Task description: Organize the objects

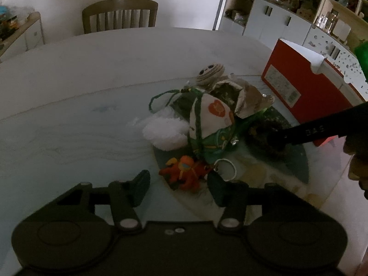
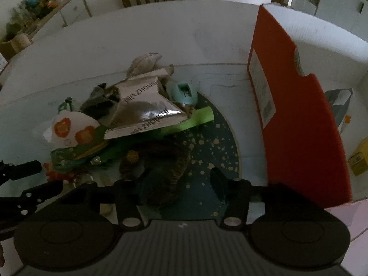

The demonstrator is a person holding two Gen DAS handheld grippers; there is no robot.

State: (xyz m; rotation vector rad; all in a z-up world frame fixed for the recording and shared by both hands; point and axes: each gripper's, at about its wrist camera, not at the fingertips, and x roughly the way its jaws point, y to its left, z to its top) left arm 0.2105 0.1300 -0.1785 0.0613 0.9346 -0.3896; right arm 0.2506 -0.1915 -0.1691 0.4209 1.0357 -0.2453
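We count 2 hand-held grippers over a pale counter (image 1: 69, 105) that carries 1 heap of small things on a dark speckled mat (image 2: 214, 147).

The left hand-held gripper (image 1: 178, 185) has its fingers spread wide with nothing between them; 1 orange figure (image 1: 184, 172) lies on the counter in the gap ahead of them, and we cannot tell whether either finger touches it. The right hand-held gripper (image 2: 181, 184) is also wide open and holds nothing; it hangs over 1 dark fuzzy thing (image 2: 170, 161) on the mat.

In the heap we see 1 white pouch with orange prints (image 1: 214, 112), tied with a green cord, 1 silver foil packet (image 2: 142, 108) lying on top, 1 white fluffy ball (image 1: 165, 131) on its left side, 1 striped knitted toy with eyes (image 1: 210, 72) at the far edge, 1 teal plastic piece (image 2: 184, 92) and 1 bright green strip (image 2: 197, 118).

1 red box (image 2: 296, 124) stands open just right of the mat, with things inside too dim to name. 1 wooden chair (image 1: 120, 15) stands at the far side of the counter.
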